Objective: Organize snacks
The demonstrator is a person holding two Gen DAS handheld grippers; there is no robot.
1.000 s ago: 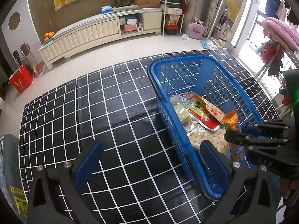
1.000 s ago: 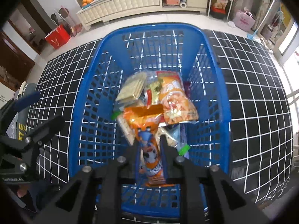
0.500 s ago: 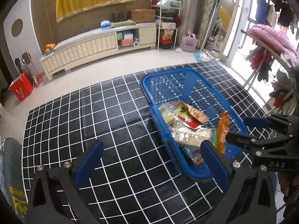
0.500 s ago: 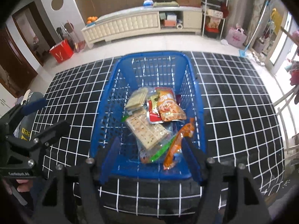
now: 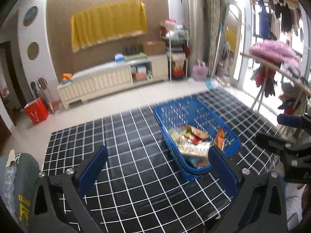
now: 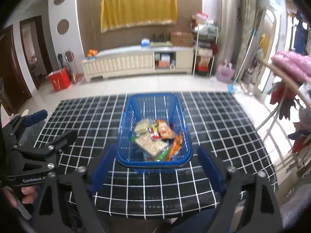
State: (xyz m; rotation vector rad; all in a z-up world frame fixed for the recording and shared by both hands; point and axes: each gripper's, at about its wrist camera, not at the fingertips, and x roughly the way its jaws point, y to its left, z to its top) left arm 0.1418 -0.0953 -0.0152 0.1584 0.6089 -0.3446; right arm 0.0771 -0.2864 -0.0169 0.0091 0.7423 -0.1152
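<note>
A blue plastic basket (image 6: pixel 124 120) stands on the black-and-white checked table (image 6: pixel 213 128); it also shows in the left wrist view (image 5: pixel 231 136). Several snack packets lie in it, among them an orange packet (image 6: pixel 176 144) leaning on the right wall and a clear cracker pack (image 6: pixel 151 144). My right gripper (image 6: pixel 156 171) is open and empty, held back from the basket's near rim. My left gripper (image 5: pixel 157 170) is open and empty, above the table left of the basket. Each gripper shows in the other's view.
The table's near edge (image 6: pixel 155 213) is just below the right gripper. A cream low cabinet (image 6: pixel 136 63) stands at the far wall, a red bag (image 6: pixel 58 79) on the floor left, and a clothes rack with a pink coat (image 6: pixel 291 66) at right.
My right gripper let go of the orange packet, which now lies in the basket, and opened. Both grippers have pulled back and up, away from the basket.
</note>
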